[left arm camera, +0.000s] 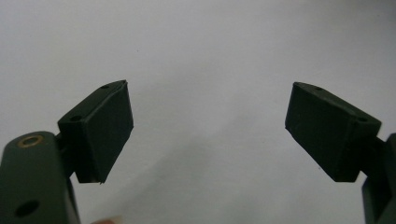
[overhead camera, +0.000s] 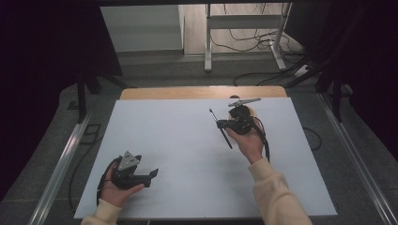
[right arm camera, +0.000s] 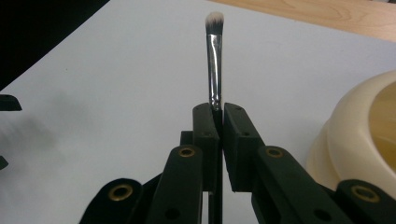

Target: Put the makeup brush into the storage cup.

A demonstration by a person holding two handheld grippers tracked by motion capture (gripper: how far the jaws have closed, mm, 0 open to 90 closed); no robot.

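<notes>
Black right gripper (right arm camera: 218, 116) around brush (right arm camera: 214, 60)

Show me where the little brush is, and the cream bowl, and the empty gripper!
brush (right arm camera: 214, 65), right gripper view, silver ferrule.
cream bowl (right arm camera: 355, 121), right gripper view, outer rim.
left gripper (left arm camera: 208, 133), left gripper view, between its open jaws.

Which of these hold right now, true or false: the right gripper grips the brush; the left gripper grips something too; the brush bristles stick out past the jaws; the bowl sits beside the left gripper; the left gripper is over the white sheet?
1. The right gripper grips the brush. True.
2. The left gripper grips something too. False: its jaws stand wide apart with nothing between them.
3. The bristles stick out past the jaws. True.
4. The bowl sits beside the left gripper. False: it is next to the right gripper.
5. The left gripper is over the white sheet. True.
</notes>
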